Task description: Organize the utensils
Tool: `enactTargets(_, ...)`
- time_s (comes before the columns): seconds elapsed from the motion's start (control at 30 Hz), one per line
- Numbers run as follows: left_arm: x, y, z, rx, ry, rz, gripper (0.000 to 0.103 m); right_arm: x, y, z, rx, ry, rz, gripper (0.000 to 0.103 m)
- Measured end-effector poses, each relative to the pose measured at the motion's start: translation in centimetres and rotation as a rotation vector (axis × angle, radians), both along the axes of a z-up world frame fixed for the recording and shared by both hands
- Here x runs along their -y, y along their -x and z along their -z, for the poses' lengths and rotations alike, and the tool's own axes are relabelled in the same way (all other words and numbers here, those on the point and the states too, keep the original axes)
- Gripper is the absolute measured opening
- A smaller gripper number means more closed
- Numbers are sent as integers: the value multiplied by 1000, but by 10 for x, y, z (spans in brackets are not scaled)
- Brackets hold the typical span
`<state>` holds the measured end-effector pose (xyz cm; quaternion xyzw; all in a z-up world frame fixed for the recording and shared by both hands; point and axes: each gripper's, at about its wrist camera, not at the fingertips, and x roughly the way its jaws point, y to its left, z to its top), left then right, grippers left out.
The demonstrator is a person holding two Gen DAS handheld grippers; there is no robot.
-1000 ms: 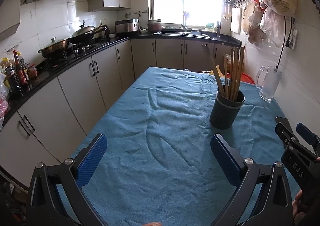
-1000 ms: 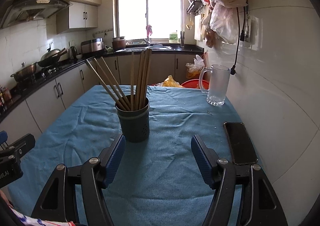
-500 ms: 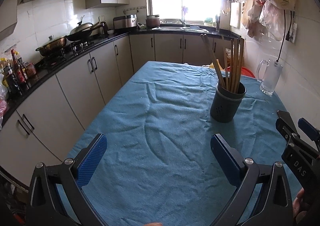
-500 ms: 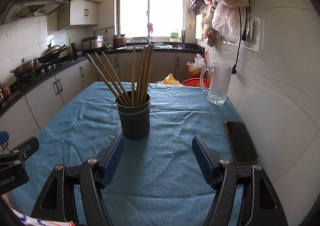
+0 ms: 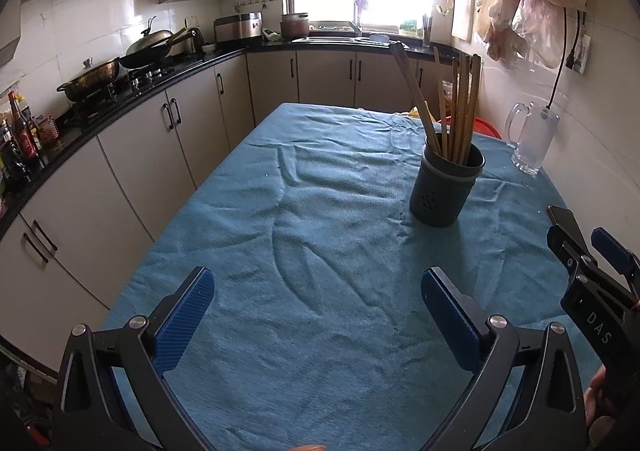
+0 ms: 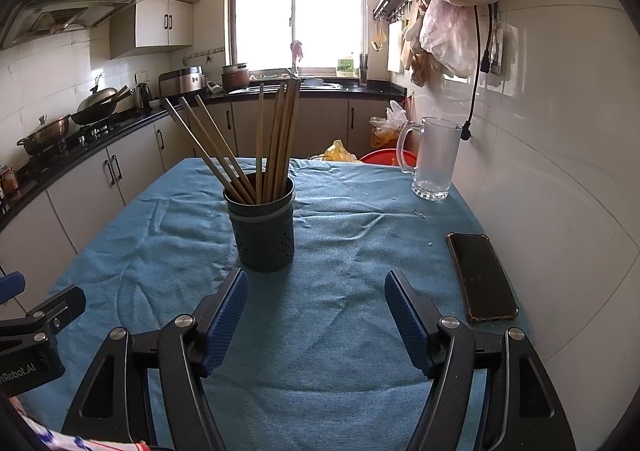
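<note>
Since 1 second ago we drew closer; chopsticks stand in the holder at 12 o'clock of our right tongs; both right and left tongs spread, empty; organizing looks nearly finished.

A: What's different from a second ago?
B: The right gripper has crept closer to the dark holder of chopsticks.
A: And the left gripper?
B: Tilted down slightly; the holder sits lower in its view.
</note>
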<state>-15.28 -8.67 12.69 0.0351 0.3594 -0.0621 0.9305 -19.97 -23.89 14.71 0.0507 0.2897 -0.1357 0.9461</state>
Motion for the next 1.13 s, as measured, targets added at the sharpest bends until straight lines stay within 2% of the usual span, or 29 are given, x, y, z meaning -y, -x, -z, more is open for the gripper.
enactTargets(0.63,3,-7,9,-34,1,3,103,-4,-3,7,-8,1,-26,76)
enactTargets(0.93,-7,-22,22,-58,5,-37,103,-6,-14,22,-63,-10,-44,76)
enactTargets(1.13,-7,-33,37,-107,15,-26,103,-7,-23,35,-114,-41,-71,76)
